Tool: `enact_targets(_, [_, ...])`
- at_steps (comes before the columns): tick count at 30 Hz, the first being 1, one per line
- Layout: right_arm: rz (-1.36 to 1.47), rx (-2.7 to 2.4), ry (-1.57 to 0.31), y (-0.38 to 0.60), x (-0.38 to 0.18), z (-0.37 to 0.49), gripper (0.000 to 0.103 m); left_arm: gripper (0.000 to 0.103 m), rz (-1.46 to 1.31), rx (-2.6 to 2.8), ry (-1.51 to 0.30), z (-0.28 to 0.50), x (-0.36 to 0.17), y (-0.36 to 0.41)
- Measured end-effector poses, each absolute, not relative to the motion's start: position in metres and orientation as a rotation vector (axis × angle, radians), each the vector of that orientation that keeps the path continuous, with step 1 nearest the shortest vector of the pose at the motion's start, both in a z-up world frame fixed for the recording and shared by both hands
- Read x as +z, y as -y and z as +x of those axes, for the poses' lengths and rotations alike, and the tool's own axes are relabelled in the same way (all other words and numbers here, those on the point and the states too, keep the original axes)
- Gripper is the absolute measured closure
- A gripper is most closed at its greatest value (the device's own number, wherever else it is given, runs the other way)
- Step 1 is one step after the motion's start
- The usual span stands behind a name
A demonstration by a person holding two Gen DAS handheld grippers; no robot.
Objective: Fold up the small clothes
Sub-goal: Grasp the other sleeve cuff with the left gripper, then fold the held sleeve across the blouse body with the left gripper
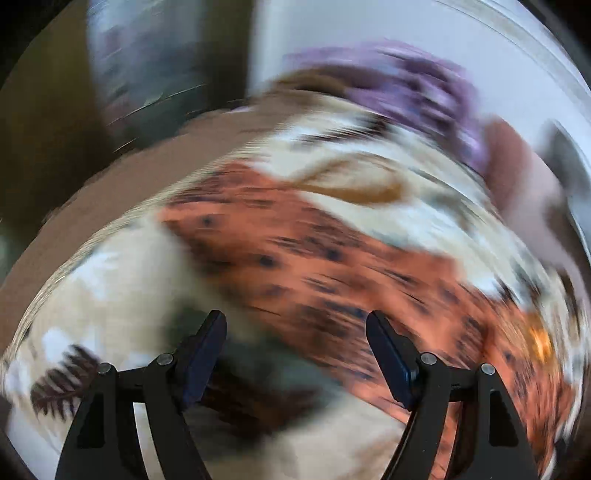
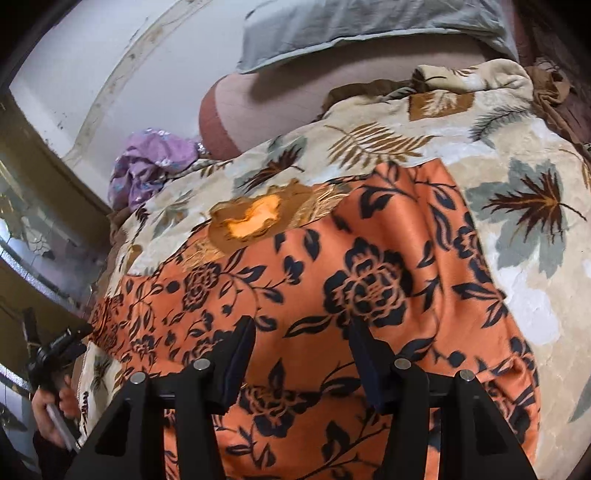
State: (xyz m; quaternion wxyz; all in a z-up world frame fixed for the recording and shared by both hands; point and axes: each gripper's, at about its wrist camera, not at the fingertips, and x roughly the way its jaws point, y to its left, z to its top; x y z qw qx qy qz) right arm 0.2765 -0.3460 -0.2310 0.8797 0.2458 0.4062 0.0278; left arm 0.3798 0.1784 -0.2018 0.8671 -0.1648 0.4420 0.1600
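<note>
My left gripper (image 1: pixel 295 354) gapes empty; my right gripper (image 2: pixel 301 363) spreads above the orange dress (image 2: pixel 332 295), flat on the blanket (image 2: pixel 524 258). It looks light, limp, slippery; I'd pinch its hem

Orange floral garment (image 2: pixel 332 295) flat on leaf-print blanket (image 2: pixel 517 240) (purple cloth (image 2: pixel 147 166) beyond).

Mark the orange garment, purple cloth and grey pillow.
orange garment (image 2: pixel 369 280), right wrist view, on the large black flower print.
purple cloth (image 2: pixel 147 166), right wrist view, middle of the crumpled heap.
grey pillow (image 2: pixel 351 26), right wrist view, on its wrinkled front face.
</note>
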Motion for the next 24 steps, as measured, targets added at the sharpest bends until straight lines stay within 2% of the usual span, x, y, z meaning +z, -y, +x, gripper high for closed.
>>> enact_targets(7, [0.52,0.046,-0.856,0.348,-0.236,0.275,0.047,0.027,-0.669,0.352,-0.856,0.377,-0.228,-0.262])
enact_targets(10, [0.536,0.051,-0.858,0.35,-0.237,0.279,0.047,0.049,-0.783,0.214,-0.812,0.387,-0.232,-0.264])
enact_targets(20, [0.449,0.055,-0.889,0.336,-0.242,0.291,0.047,0.05,-0.95,0.11,-0.789,0.414,-0.247,-0.277])
enact_targets(24, [0.44,0.045,-0.877,0.336,-0.24,0.291,0.047,0.05,-1.013,0.143,-0.834,0.41,-0.256,-0.287])
